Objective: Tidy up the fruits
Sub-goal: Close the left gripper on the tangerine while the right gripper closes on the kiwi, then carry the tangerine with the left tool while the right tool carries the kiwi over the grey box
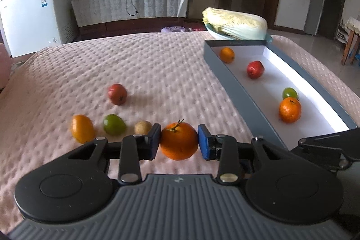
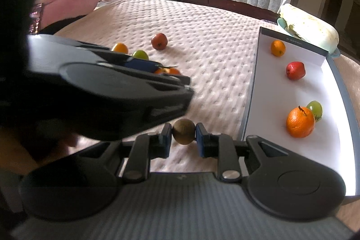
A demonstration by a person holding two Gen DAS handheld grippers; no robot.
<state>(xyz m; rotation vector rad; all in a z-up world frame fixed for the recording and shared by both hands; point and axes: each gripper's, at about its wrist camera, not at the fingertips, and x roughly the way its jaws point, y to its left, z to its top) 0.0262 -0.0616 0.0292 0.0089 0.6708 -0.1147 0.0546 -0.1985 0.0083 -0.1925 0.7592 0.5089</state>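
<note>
Grey box [image 1: 238, 91], white inside, sits on quilt [image 1: 157, 64] at right, near corner cut off by my right gripper [image 2: 184, 136]. Stemmed orange [image 1: 178, 141] on quilt, clamped in my left gripper [image 1: 179, 142]. Brown kiwi [image 2: 183, 131] pinched tight in right. From right view, orange mostly hidden behind left gripper.

Black linkages, blue fingers [image 1: 203, 142], ribbed grey body

We look forward and down along each gripper, close over the bed; both views share the grey box [image 1: 234, 84] [image 2: 252, 91].
</note>
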